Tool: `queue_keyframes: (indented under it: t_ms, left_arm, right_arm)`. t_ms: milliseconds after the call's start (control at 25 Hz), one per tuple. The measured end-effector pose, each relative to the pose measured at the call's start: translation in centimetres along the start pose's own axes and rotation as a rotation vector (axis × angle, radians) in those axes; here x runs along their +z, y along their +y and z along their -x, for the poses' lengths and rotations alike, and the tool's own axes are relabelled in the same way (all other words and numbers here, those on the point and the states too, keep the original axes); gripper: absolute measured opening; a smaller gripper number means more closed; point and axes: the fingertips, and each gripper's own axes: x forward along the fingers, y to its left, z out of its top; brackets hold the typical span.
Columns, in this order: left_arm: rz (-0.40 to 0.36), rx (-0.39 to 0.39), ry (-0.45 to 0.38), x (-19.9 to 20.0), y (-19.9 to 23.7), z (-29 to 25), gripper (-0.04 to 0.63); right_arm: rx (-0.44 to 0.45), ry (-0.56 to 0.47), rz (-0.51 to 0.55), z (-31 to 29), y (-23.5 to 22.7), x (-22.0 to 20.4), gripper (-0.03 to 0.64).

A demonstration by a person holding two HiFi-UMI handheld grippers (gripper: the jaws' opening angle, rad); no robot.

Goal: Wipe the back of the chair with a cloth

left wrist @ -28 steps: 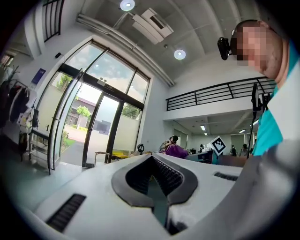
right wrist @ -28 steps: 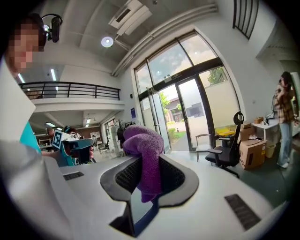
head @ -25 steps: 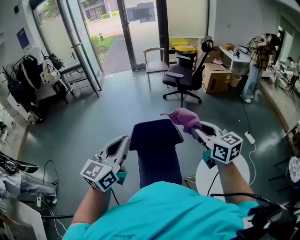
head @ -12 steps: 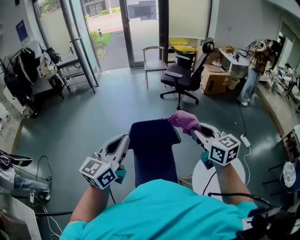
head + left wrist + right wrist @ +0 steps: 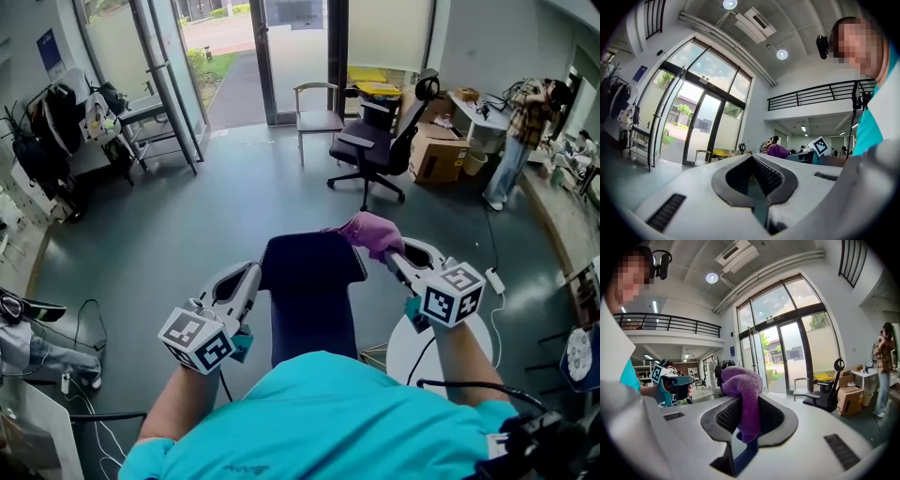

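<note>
Head view: dark blue chair (image 5: 309, 291) stands directly in front of the person, its back toward them, on the grey floor. Both forearms reach forward from teal sleeves, one on each side of the chair back, each with its marker cube nearest the person.

Left tool (image 5: 239, 281) lies just beside the back's left edge. Left gripper view: jaws drawn together, nothing between them.

Right tool (image 5: 401, 262) is angled in toward the back's upper right corner. Right gripper view: jaws clamped narrow on a purple cloth (image 5: 743, 397), which bunches up above them and hangs down between the pads.

Head view puts the bunched end at that top right corner. Contact with the chair: cannot tell.
</note>
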Motion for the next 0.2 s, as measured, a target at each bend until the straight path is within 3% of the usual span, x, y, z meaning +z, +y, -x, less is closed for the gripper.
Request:
queue_keyframes:
  t_ms: [200]
  left_arm:
    - [0.002, -0.002, 0.003, -0.43, -0.41, -0.14, -0.005]
  right_arm:
    - [0.003, 0.0, 0.005, 0.28, -0.31, -0.21, 0.08]
